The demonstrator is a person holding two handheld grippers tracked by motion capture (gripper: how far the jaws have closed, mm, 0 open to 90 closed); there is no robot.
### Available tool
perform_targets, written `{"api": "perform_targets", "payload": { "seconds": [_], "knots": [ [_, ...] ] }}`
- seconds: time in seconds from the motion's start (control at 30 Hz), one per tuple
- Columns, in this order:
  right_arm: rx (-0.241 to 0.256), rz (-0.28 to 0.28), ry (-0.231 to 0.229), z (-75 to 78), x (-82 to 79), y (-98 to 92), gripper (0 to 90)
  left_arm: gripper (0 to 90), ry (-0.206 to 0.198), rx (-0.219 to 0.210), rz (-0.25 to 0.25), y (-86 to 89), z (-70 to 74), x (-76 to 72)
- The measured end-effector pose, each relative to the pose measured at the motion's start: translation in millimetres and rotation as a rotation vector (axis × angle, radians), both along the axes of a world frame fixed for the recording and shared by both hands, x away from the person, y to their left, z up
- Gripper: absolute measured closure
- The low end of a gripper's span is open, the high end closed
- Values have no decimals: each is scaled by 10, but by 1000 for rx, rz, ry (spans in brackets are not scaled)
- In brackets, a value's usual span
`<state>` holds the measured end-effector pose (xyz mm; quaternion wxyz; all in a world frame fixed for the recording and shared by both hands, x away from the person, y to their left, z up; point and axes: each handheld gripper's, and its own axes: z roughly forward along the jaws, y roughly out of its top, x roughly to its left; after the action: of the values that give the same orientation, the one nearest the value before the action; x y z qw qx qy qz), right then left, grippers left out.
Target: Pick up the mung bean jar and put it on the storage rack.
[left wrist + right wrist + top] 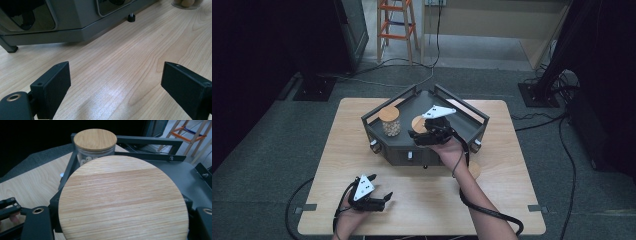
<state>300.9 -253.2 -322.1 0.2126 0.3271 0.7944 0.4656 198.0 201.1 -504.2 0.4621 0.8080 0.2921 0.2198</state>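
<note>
My right tongs [419, 131] grip a round wooden lid [123, 200] by its edges, over the dark tray [472, 125], just beside the lidded jar [390, 121] standing in it; my left tongs [379, 189] gape empty over the desk [502, 195], in front of the tray.

One dark grey angular metal rack [472, 131] stands on one light wooden bench [362, 165]. One clear glass jar with a round wooden lid [390, 121] stands on the rack. Two further round wooden lids: one [123, 197] over the rack, one [473, 170] on the bench. Two black hand-held tools: left [379, 192], right [421, 136].
</note>
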Motion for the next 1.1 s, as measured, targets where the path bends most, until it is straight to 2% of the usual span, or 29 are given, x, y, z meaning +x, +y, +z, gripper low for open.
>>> {"api": "perform_targets", "payload": {
  "seconds": [0.13, 0.3, 0.53, 0.83, 0.97, 1.1],
  "knots": [
    [33, -15, 20, -13, 60, -45, 252, 89, 4, 3, -2, -1, 6, 10],
    [-8, -32, 3, 22, 69, 2, 252, 90, -2, 9, -2, -20, 3, 8],
    [12, -50, 26, 7, 162, -3, 252, 89, 0, 9, -5, -17, 6, 15],
    [-2, -73, 16, -28, 230, 70, 252, 89, 2, 17, -11, -21, 15, 19],
    [29, -83, 33, -41, 285, 49, 252, 90, 3, 17, -12, -24, 15, 22],
    [11, -90, 44, -43, 334, 91, 252, 89, 2, 20, -15, -25, 17, 22]
  ]
}}
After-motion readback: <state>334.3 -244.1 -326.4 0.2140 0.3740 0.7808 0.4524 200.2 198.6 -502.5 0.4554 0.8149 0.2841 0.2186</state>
